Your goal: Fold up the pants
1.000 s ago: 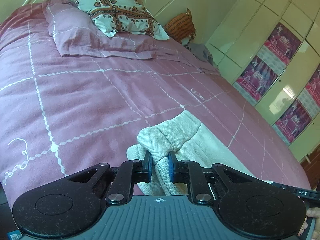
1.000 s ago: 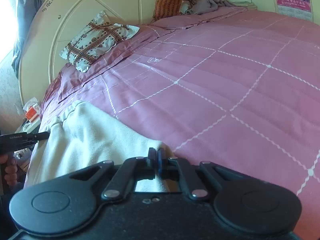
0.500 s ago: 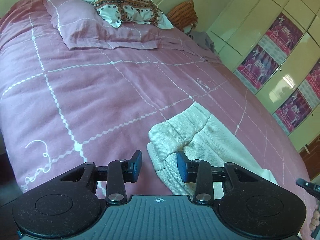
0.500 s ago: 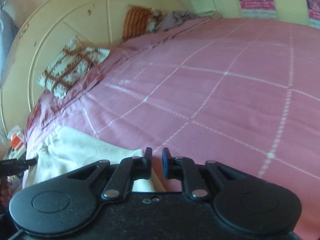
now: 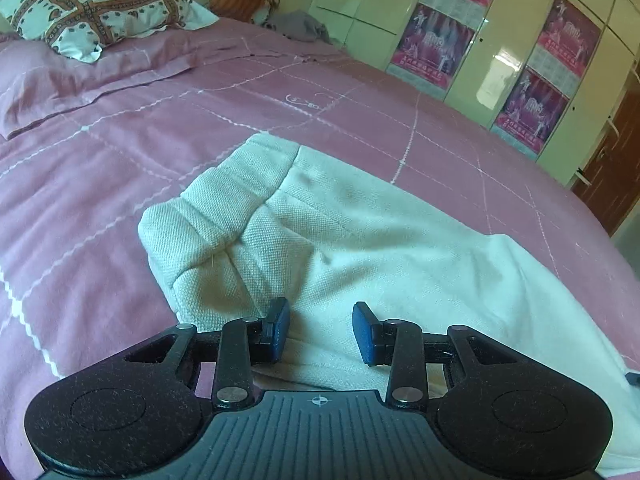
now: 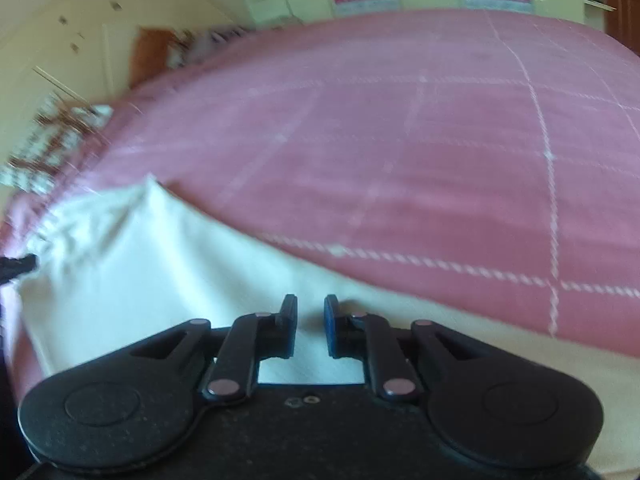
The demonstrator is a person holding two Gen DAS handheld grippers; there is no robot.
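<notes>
Left gripper (image 5: 320, 330) first: its blue pads are spread now with nothing clamped, hanging just over the cream pants (image 5: 360, 240), where a second ago they were pinching the bunched waistband (image 5: 224, 216). That band now lies loose on the pink bedspread (image 5: 120, 152), its near corner still humped up and creased. Over to the right gripper (image 6: 310, 326): the view is smeared with motion, but a narrow gap shows between its pads and no cloth sits in it, though a second ago they were pressed together at the pants' edge. It hovers over the flat cream leg part, on the side of the pants away from the waistband. So both holds are off and the pants rest along the near edge of the bedspread, well short of the patterned pillow (image 5: 92, 4). My read: one fold is laid down, and a fresh grab is needed for the next.
</notes>
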